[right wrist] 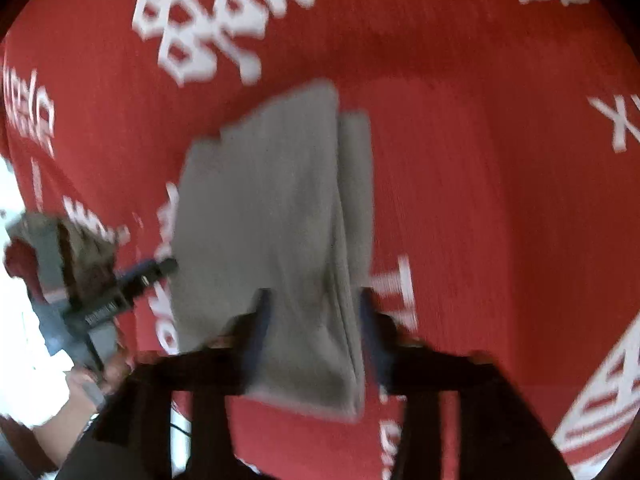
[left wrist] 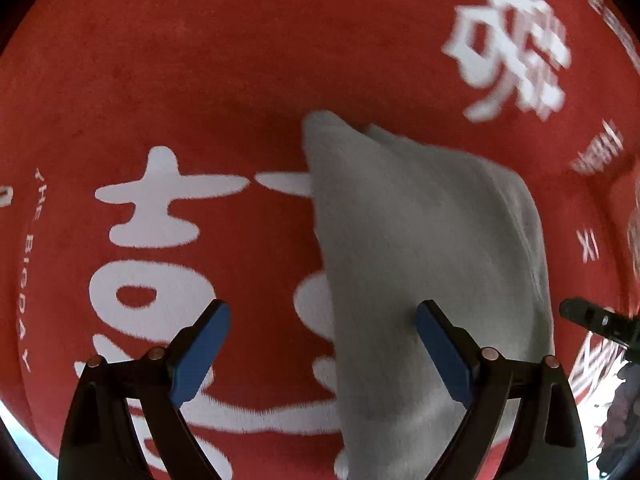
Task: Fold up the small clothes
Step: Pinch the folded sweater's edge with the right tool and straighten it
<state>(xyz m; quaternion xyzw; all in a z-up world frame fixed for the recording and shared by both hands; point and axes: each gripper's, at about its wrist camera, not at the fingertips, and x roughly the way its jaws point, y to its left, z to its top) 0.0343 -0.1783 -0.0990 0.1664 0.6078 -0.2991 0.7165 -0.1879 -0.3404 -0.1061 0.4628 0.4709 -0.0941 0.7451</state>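
A folded grey garment (left wrist: 420,248) lies on the red cloth with white characters (left wrist: 200,80). My left gripper (left wrist: 322,344) is open, its blue pads wide apart; the garment's left edge runs between them. In the blurred right wrist view the same grey garment (right wrist: 272,220) passes between the fingers of my right gripper (right wrist: 314,320), which stand close on either side of its folded edge. The frame is too blurred to tell whether they clamp it. The left gripper (right wrist: 132,280) shows at the left there; a right finger tip (left wrist: 588,316) shows in the left wrist view.
The red cloth (right wrist: 480,160) covers the whole surface. The person's hand and arm (right wrist: 80,380) hold the left gripper at the lower left of the right wrist view. A pale floor strip (left wrist: 24,440) shows at the bottom left corner.
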